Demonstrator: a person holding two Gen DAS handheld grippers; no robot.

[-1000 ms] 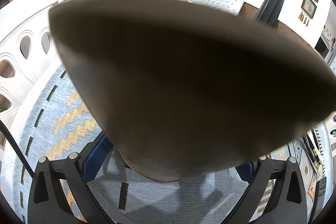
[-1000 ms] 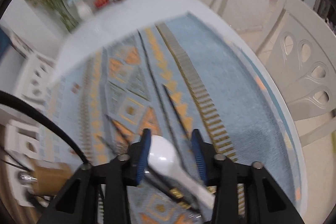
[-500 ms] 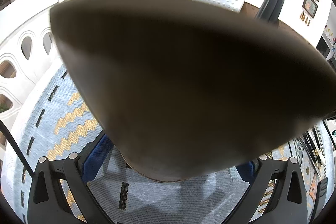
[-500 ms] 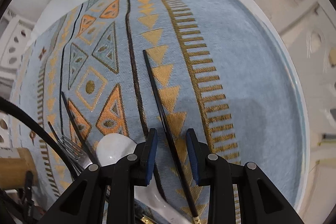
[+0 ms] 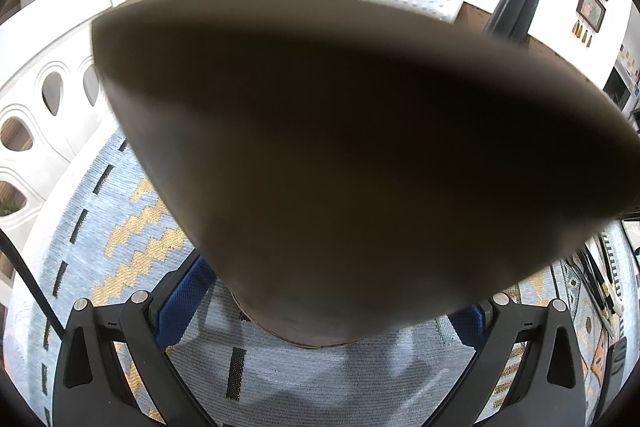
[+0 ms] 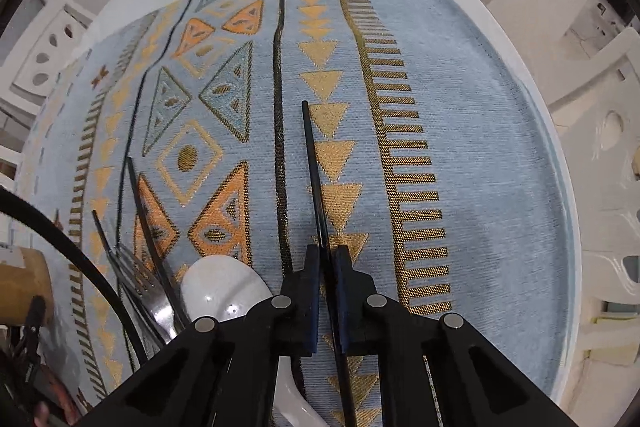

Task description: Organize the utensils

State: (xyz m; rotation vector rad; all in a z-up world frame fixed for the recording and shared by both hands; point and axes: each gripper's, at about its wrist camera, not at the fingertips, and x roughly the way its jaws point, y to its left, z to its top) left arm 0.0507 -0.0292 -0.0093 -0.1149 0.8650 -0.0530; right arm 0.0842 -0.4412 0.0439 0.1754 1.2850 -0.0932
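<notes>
Right wrist view: right gripper (image 6: 328,269) just closed, pinching black chopstick (image 6: 316,179) low on its length; thin, stiff, light, slippery, liable to pivot; mid-length hold steadier

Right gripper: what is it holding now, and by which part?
The right gripper has just closed its jaws on a black chopstick lying on the blue patterned cloth, gripping it partway along its shaft; the far end sticks out ahead.
</notes>
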